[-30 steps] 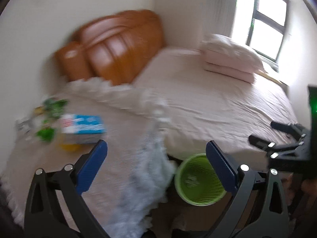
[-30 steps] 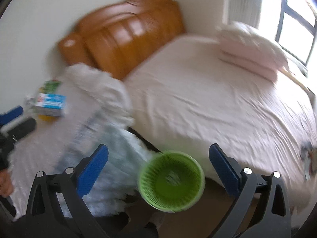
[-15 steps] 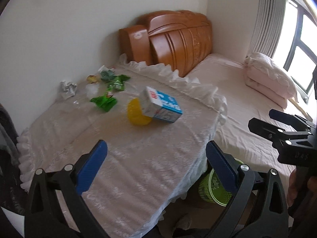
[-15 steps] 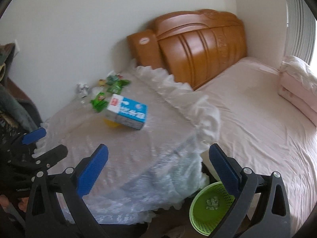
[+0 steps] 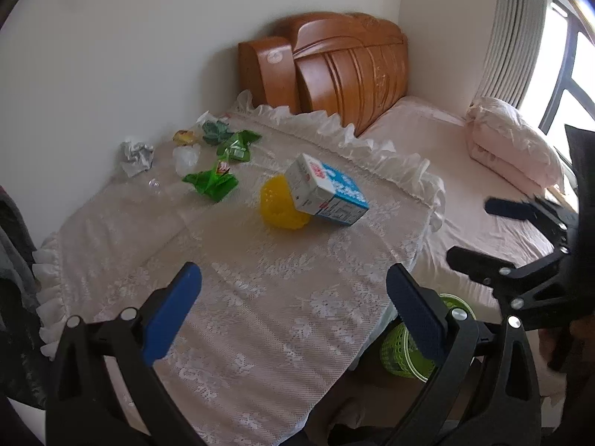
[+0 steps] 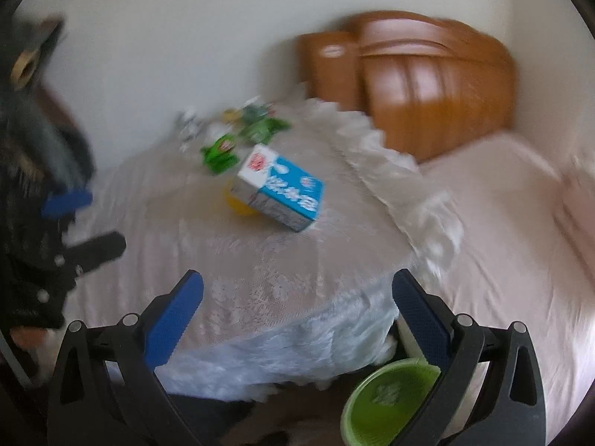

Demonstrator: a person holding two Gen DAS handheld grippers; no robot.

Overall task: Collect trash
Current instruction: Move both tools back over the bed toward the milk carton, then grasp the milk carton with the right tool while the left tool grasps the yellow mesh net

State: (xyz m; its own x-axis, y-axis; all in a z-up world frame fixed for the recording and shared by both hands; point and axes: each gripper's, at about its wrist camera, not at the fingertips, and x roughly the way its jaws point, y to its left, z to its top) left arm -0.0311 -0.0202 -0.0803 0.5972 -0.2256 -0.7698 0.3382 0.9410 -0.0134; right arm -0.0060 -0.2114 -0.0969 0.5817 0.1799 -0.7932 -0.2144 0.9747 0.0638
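A blue and white milk carton [image 5: 327, 189] lies tilted on a yellow cup [image 5: 279, 202] on the lace-covered table [image 5: 230, 290]. Green wrappers [image 5: 212, 180], crumpled paper [image 5: 137, 152] and small scraps lie at the table's far left. A green bin [image 6: 386, 397] stands on the floor by the table's right corner. My left gripper [image 5: 293, 304] is open and empty above the table's near part. My right gripper [image 6: 297, 304] is open and empty over the table's near right edge; the carton [image 6: 282, 193] lies ahead of it. The right wrist view is blurred.
A bed [image 5: 465, 186] with a wooden headboard [image 5: 349, 67] and folded pink bedding [image 5: 513, 148] lies right of the table. A white wall runs behind the table. Dark clothing [image 5: 15, 260] hangs at the far left. A window is at the far right.
Both views have swung left from the bed and bin to the table. The trash on the table has come into view and closer. Both grippers stay open.
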